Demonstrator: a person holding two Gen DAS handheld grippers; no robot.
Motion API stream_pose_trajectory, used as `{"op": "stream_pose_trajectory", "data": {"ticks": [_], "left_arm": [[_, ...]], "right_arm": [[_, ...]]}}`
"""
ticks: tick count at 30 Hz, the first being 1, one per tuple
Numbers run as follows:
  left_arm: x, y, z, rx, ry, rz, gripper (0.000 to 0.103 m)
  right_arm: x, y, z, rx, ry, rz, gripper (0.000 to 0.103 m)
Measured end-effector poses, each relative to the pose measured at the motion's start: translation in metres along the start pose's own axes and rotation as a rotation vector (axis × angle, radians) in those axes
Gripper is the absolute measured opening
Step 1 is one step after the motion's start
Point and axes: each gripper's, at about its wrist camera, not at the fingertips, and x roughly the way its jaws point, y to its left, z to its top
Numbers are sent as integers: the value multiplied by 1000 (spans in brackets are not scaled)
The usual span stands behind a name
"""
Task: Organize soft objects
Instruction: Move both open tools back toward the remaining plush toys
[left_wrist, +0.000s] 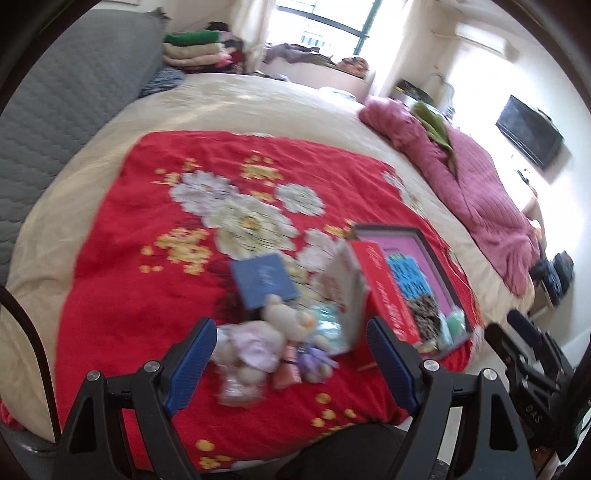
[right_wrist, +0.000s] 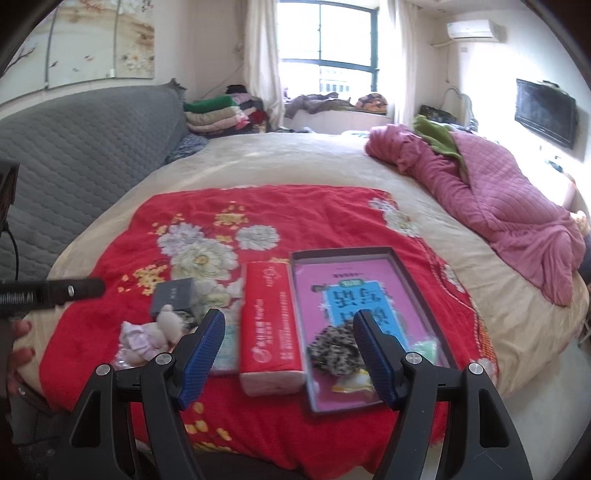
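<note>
the plush toy (left_wrist: 273, 332) is lying on the red blanket (left_wrist: 122, 229), just beside the blue booklet (left_wrist: 264, 281) and left of the red tissue pack (right_wrist: 269, 325); the tray (right_wrist: 410, 273) is already holding a spotted soft item (right_wrist: 334, 350). you are carrying both grippers empty, left gripper (left_wrist: 291, 365) and right gripper (right_wrist: 290, 358) with jaws spread. judging by this, you are lining up a pick: lower the left one around the toy.

Daylit room, fisheye views, some motion blur

Daylight pours from the window (right_wrist: 334, 55) far ahead of both grippers, blown out to white glare along the right-hand wall. The left wrist view is smeared, the plush toys (left_wrist: 266, 336) blurred just ahead of its fingers; edges bow and darken.
</note>
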Motion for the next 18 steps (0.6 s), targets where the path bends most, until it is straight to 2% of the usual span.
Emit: {"op": "stream_pose_trajectory", "data": {"ticks": [5, 10, 18], "left_arm": [[-5, 40, -1, -63, -5, 36, 83], [3, 67, -12, -108, 30, 46, 83], [39, 82, -49, -99, 145, 28, 83]], "right_arm": [[4, 26, 1, -53, 5, 32, 73], [13, 47, -5, -94, 27, 60, 73], [38, 79, -24, -149, 96, 105, 73]]}}
